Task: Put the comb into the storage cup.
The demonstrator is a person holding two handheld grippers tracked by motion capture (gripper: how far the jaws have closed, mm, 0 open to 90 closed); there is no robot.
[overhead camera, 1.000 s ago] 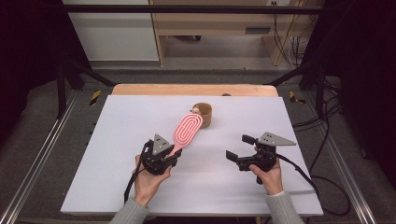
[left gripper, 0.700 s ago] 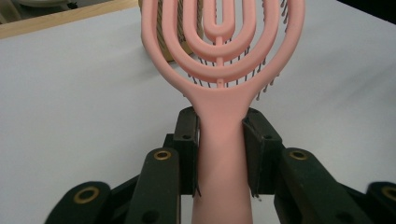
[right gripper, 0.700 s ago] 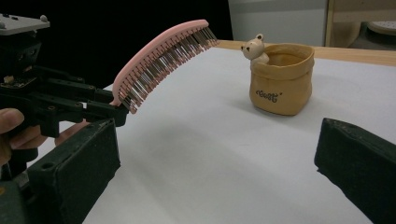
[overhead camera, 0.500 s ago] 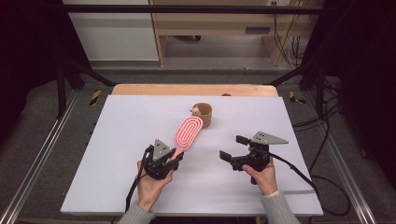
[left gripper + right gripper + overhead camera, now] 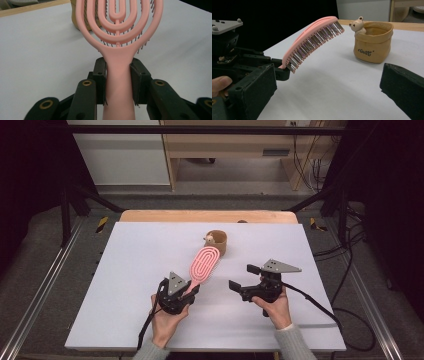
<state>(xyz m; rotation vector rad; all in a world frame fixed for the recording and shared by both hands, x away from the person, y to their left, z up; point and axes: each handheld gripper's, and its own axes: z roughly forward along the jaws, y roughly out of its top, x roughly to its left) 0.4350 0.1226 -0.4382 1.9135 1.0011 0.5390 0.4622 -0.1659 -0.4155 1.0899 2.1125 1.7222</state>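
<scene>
White table: left tongs clamp brush by its handle, head raised just near of pot; right tongs gape empty; next, likely carry brush into pot.

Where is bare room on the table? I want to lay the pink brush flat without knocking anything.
Free: the wide left part of the white table, and the near strip between the two hands. Also the right side beyond the right tongs, which stand open. Crowded: the middle, where the left tongs grip the pink brush just before the tan bear pot.
</scene>
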